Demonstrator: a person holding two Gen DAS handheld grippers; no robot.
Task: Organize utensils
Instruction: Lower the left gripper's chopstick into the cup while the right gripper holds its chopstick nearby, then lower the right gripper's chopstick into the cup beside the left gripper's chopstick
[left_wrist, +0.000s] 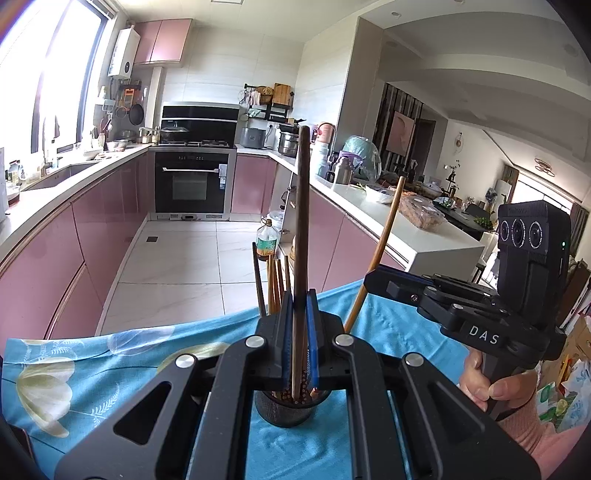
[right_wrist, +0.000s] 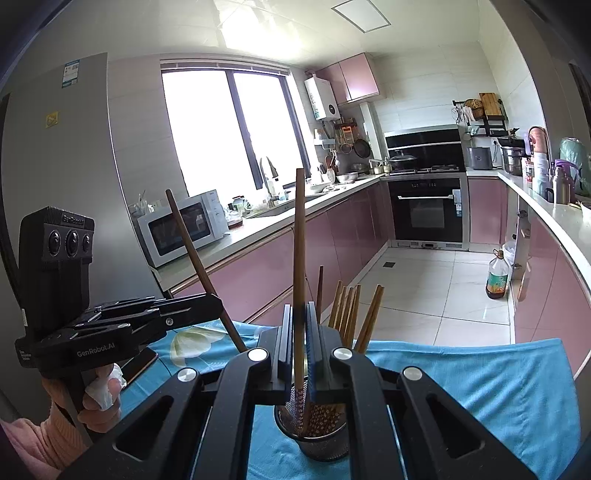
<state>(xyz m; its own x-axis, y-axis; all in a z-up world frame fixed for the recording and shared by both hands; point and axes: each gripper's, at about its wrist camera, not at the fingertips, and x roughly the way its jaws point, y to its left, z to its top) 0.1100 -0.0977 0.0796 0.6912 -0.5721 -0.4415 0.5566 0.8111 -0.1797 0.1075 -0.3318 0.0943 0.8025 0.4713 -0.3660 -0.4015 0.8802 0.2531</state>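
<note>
My left gripper (left_wrist: 300, 314) is shut on a dark brown chopstick (left_wrist: 302, 221) held upright, its lower end in the black mesh utensil cup (left_wrist: 288, 411) on the blue cloth. My right gripper (right_wrist: 299, 325) is shut on a lighter brown chopstick (right_wrist: 299, 240), also upright with its lower end in the same cup (right_wrist: 317, 439). Several more chopsticks (right_wrist: 351, 314) stand in the cup. The right gripper (left_wrist: 369, 280) shows at the right of the left wrist view, holding its chopstick (left_wrist: 384, 236). The left gripper (right_wrist: 218, 299) shows at the left of the right wrist view with its chopstick (right_wrist: 192, 251).
A blue floral cloth (left_wrist: 110, 369) covers the table; it also shows in the right wrist view (right_wrist: 480, 387). A phone (right_wrist: 138, 365) lies on it at the left. Behind are pink kitchen cabinets (left_wrist: 92, 221), an oven (left_wrist: 190, 182) and an oil bottle (right_wrist: 498, 277) on the floor.
</note>
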